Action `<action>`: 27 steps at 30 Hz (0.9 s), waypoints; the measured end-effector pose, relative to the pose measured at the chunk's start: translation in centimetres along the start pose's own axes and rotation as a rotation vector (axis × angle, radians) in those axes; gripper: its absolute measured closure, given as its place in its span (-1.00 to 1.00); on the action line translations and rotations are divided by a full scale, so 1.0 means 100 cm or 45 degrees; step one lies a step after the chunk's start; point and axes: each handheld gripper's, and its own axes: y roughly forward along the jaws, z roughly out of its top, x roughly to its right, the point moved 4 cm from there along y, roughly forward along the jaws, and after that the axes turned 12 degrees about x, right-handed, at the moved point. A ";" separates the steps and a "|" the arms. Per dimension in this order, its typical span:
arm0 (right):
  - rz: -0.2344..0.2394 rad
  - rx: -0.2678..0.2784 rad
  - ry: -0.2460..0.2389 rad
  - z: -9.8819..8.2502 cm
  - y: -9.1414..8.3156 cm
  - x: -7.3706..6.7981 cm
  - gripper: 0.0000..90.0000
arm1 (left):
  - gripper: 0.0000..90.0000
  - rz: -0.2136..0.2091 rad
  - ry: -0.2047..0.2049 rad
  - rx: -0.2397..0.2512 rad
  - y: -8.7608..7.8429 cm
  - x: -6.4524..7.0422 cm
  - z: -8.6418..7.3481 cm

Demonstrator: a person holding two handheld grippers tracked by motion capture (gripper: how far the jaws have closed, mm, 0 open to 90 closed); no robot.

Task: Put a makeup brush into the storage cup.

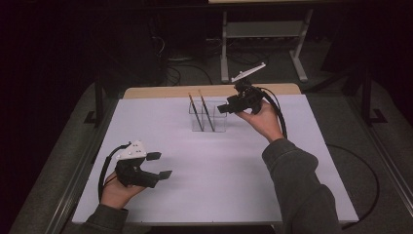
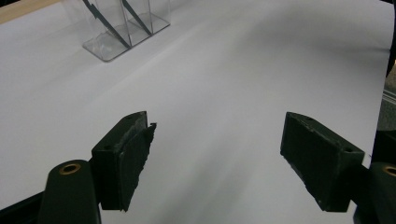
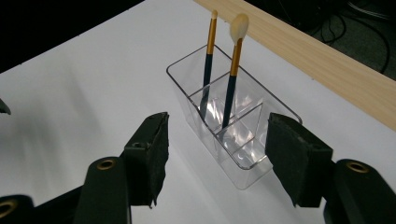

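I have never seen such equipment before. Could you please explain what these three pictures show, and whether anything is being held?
A person holds a hand tool with two black jaws in each hand. The high view looks down on the white table. The other two pictures come from cameras riding on the tools. The left gripper rests near the table's front, jaws open, nothing between them. The right gripper hovers beside a clear organizer, jaws open and empty. In the organizer stand two makeup brushes, one thin and one fluffy. Nothing is held.
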 end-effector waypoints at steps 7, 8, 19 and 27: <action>-0.005 0.000 -0.004 -0.001 -0.006 -0.003 -0.19 | -0.51 0.002 -0.003 0.004 -0.001 0.000 0.000; -0.006 -0.005 0.007 -0.001 -0.007 -0.004 -0.20 | -0.51 0.001 -0.001 0.004 -0.001 0.000 0.000; 0.008 0.006 0.023 -0.011 -0.014 -0.009 -0.27 | -0.52 0.009 -0.010 0.006 -0.001 -0.001 0.000; 0.019 0.026 0.031 -0.019 -0.024 -0.010 -0.28 | -0.53 0.011 -0.008 0.006 -0.001 -0.002 0.000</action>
